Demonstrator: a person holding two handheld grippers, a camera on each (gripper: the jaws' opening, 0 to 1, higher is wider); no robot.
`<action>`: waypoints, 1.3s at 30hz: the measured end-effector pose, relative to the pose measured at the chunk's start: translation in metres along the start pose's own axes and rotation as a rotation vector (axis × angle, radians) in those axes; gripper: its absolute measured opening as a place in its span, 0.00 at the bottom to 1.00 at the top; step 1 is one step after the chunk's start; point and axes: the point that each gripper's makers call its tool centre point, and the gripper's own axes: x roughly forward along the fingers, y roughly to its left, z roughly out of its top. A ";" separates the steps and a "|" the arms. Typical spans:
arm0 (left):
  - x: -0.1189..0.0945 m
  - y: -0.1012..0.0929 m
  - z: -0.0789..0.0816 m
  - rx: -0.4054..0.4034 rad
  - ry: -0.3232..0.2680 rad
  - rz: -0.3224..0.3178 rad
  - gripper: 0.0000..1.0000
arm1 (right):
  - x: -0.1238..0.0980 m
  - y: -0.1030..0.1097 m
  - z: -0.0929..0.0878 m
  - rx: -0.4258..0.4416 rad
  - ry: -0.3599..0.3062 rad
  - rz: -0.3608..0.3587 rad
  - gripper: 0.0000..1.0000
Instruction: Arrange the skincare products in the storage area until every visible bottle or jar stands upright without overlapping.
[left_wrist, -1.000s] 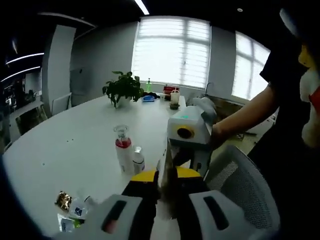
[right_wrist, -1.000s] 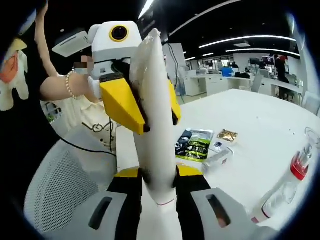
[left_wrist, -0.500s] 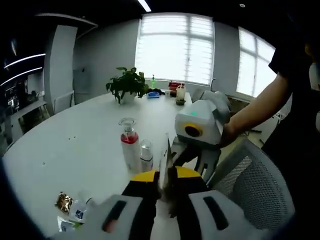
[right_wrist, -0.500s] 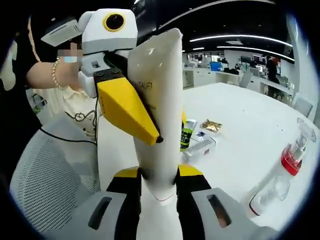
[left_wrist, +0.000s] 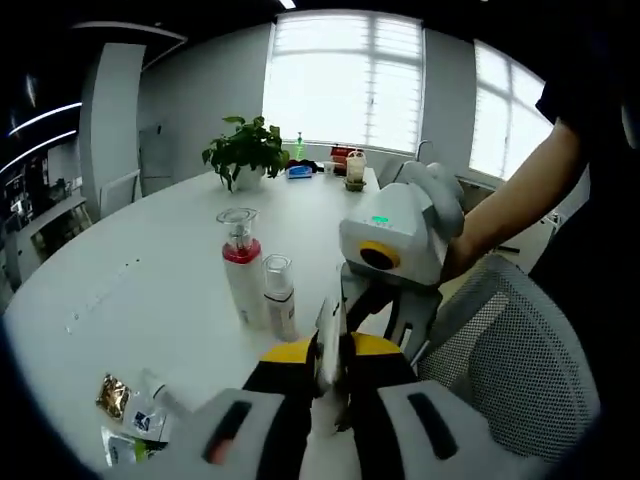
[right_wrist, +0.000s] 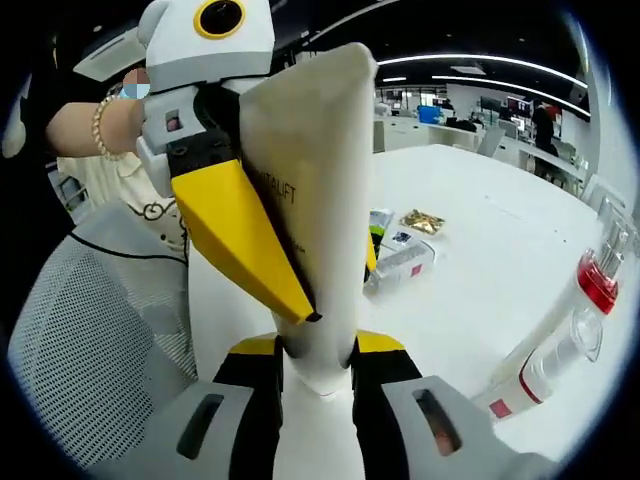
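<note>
Tube (right_wrist: 310, 200) of skincare cream, white, held off the tabletop (right_wrist: 470, 300) by both: right hand-held gripper (right_wrist: 318, 370) pinching its lower end, left hand-held gripper (left_wrist: 330, 362) pinching its flat end, likely a handover. Two bottles (left_wrist: 255, 280) stand upright near tabletop's edge.

left gripper (left_wrist: 330, 345) jaws clamped, right gripper (right_wrist: 315, 350) jaws clamped too (2 grippers meeting, facing)

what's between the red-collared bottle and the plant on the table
Bare white table in the left gripper view; nothing lies between the red-collared bottle and the plant.
</note>
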 end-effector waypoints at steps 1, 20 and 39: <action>0.000 0.002 0.001 0.004 -0.002 0.004 0.10 | 0.000 -0.002 0.000 0.000 -0.001 -0.005 0.25; 0.006 0.012 0.003 0.085 -0.014 0.047 0.09 | 0.001 -0.014 0.003 -0.012 -0.020 -0.070 0.26; 0.013 0.037 0.011 0.096 -0.050 0.104 0.09 | -0.020 -0.031 -0.007 0.056 -0.037 -0.138 0.28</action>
